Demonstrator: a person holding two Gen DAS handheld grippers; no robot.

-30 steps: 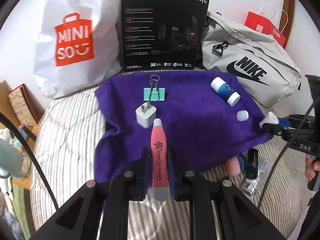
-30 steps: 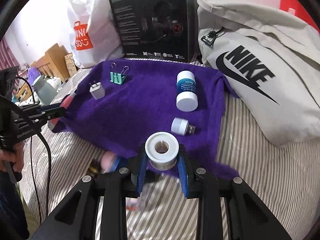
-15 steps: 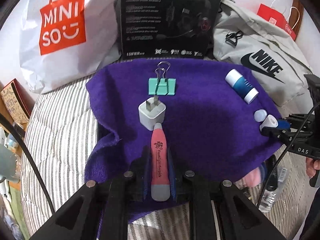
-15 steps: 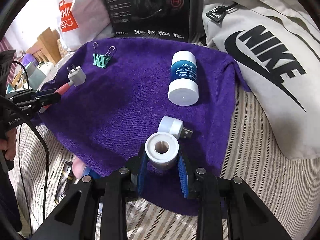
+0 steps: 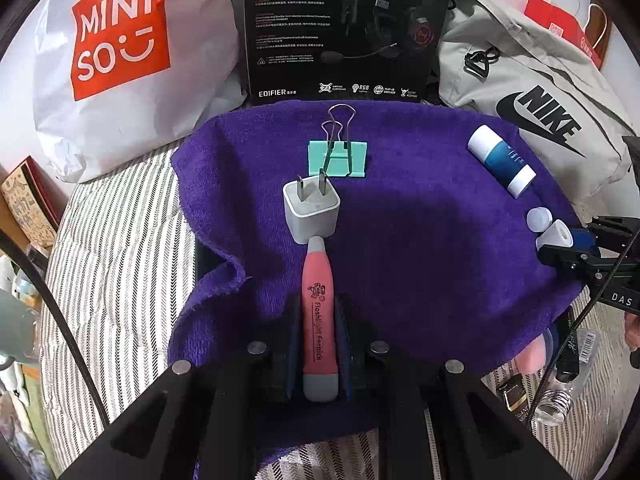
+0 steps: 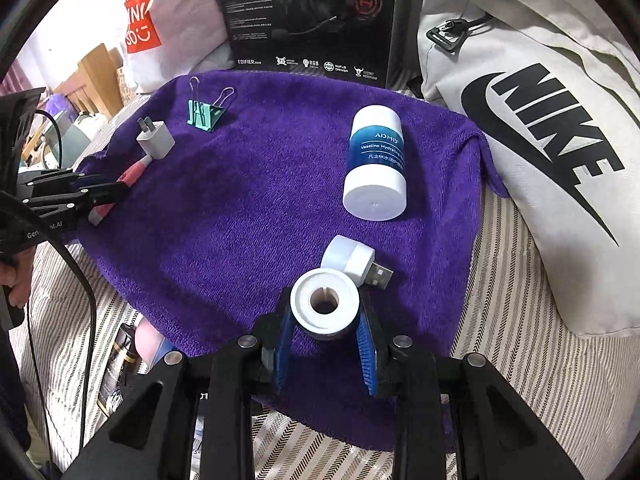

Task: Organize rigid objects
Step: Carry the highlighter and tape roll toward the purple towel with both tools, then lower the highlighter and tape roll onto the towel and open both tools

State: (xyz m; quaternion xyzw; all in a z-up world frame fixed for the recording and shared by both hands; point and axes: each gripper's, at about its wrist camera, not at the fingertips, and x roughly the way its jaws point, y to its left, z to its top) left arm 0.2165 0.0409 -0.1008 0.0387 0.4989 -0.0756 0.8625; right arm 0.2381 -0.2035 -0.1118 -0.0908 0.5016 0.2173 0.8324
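A purple towel (image 5: 420, 248) lies on striped bedding. My left gripper (image 5: 319, 312) is shut on a pink flashlight earpick (image 5: 318, 300) whose tip meets the white charger plug (image 5: 311, 216). Behind the plug lies a green binder clip (image 5: 338, 158). My right gripper (image 6: 324, 308) is shut on a white spool (image 6: 302, 300), held just above the towel's near edge. A white USB light (image 6: 348, 258) lies right behind the spool. A blue-and-white Vaseline tube (image 6: 376, 164) lies farther back. The left gripper (image 6: 108, 192) with the earpick shows at the left of the right wrist view.
A Miniso bag (image 5: 120, 60), a black headset box (image 5: 344, 28) and a grey Nike bag (image 5: 540, 92) line the back. Beside the towel's near right corner lie a small clear bottle (image 5: 560, 400) and dark small items (image 5: 514, 394). A hand (image 6: 16, 280) grips the left tool.
Both grippers have moved forward over the towel. The earpick's tip now reaches the charger plug, and the spool has come up next to the USB light.
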